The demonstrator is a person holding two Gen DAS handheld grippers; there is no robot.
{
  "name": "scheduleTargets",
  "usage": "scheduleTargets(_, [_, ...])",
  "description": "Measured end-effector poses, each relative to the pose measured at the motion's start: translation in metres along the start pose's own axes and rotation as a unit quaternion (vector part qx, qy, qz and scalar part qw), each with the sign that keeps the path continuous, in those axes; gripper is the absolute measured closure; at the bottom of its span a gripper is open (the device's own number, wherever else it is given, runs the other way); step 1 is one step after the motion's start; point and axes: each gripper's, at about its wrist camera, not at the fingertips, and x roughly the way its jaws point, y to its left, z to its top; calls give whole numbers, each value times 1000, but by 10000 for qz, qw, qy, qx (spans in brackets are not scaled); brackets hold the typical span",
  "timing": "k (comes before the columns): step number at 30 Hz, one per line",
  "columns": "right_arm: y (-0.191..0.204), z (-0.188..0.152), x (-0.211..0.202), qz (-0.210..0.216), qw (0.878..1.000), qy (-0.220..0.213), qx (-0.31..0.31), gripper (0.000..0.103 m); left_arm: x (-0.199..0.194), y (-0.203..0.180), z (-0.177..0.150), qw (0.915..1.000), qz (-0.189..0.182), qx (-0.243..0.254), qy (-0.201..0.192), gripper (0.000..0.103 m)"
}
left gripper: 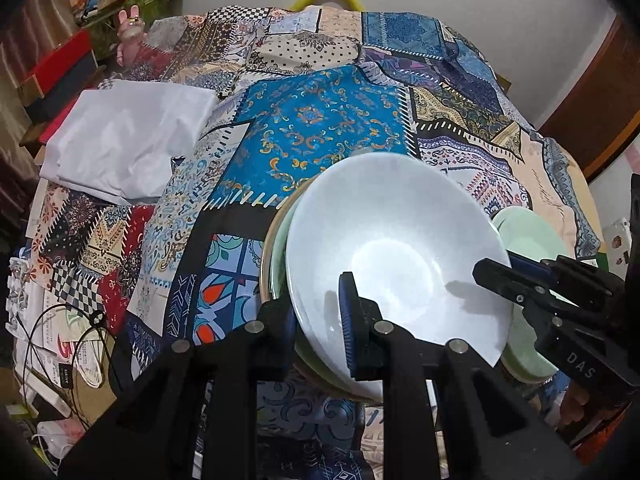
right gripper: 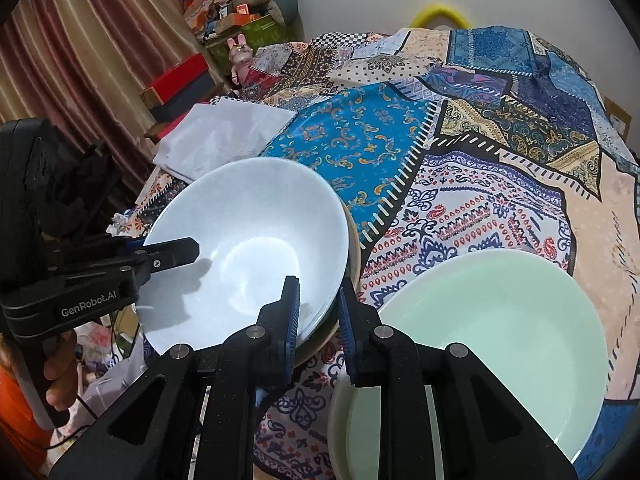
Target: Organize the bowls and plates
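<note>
My left hand-held gripper (left gripper: 318, 320) pinches the near rim of the white bowl (left gripper: 396, 248), one finger inside, one outside. My right hand-held gripper (right gripper: 318, 320) straddles the same bowl's opposite rim with a gap showing; whether it grips, I cannot tell. The bowl sits nested in other dishes on the patchwork-covered desk (left gripper: 320, 120), a pale green bowl (right gripper: 500, 332) just beside.

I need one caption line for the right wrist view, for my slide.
Both grippers hold the rim of a white bowl stacked on other dishes, beside a green plate on a patchwork cloth.
</note>
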Motion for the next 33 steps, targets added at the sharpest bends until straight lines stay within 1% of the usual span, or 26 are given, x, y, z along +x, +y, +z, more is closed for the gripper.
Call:
scheduleTargets(9, [-5,-1,-7,0,9999,-112,17,84,-13,1,-1,9999,-2,-12,-115,83])
scheduleTargets(12, [-9,-2,-9,1,9999,-129,86,84,-21,3,-2,9995,143,53,-293,77])
scheduleTargets(15, [-11,-2,-8,15,9998,-108,137,80,-23,7,-3,9994,119,5,-323,67])
scheduleTargets(17, [-12,-2,-7,2,9998,-102,145,76,-17,11,-3,9996,144,-32,-250,67])
scheduleTargets(19, [-11,0,-3,5,9999,-74,150,76,-10,13,-4,9997,151,-66,-153,67])
scheduleTargets(23, [-11,1,6,18,9999,35,117,76,5,20,-7,9998,-10,-173,68,67])
scheduleTargets(26, [-11,1,13,39,9998,128,120,76,13,21,-10,9997,-57,-188,133,66])
scheduleTargets(28, [-11,2,18,60,9997,185,119,76,18,22,-11,9996,-79,-199,170,63])
scheduleTargets(30, [-11,1,22,95,9996,235,131,76,23,23,-11,9994,-123,-218,234,62])
scheduleTargets(33, [-9,1,28,140,9993,313,122,73,31,23,-12,9990,-184,-238,324,62])
